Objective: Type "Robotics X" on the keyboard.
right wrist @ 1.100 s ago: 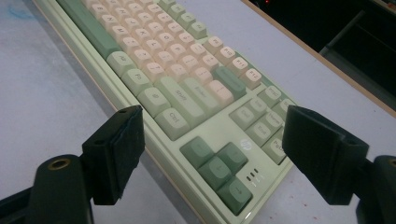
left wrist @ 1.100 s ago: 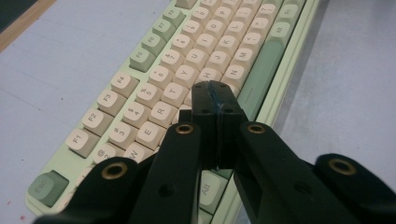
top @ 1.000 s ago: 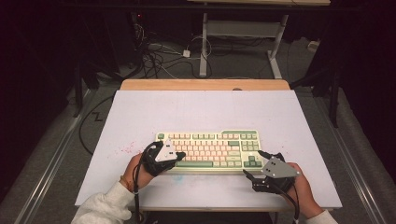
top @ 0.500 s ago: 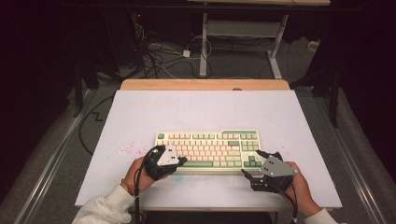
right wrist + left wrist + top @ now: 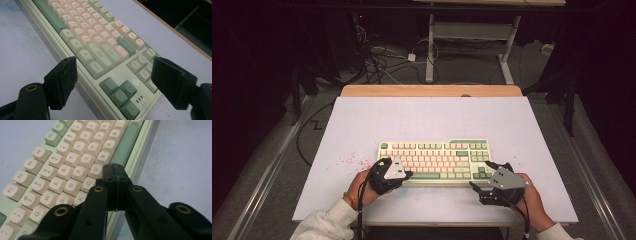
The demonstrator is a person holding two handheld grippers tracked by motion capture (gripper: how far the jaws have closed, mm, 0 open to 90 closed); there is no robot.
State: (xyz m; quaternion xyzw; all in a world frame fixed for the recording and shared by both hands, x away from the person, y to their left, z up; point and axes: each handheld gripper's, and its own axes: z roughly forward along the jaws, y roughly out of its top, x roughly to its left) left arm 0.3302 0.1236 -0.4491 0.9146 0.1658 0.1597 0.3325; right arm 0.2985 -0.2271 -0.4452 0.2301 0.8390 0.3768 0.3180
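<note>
The left gripper (image 5: 115,173) has its jaws pressed together with nothing between them, the tips hovering over the keyboard (image 5: 75,162) near the V and C keys. In the high view its hand (image 5: 362,187) comes in low at the keyboard's (image 5: 434,162) near left corner. The right gripper (image 5: 113,82) has its jaws spread wide and empty, aimed across the arrow keys (image 5: 121,96) at the near right corner. The keyboard lies flat on the white table (image 5: 427,115), toward its near edge.
</note>
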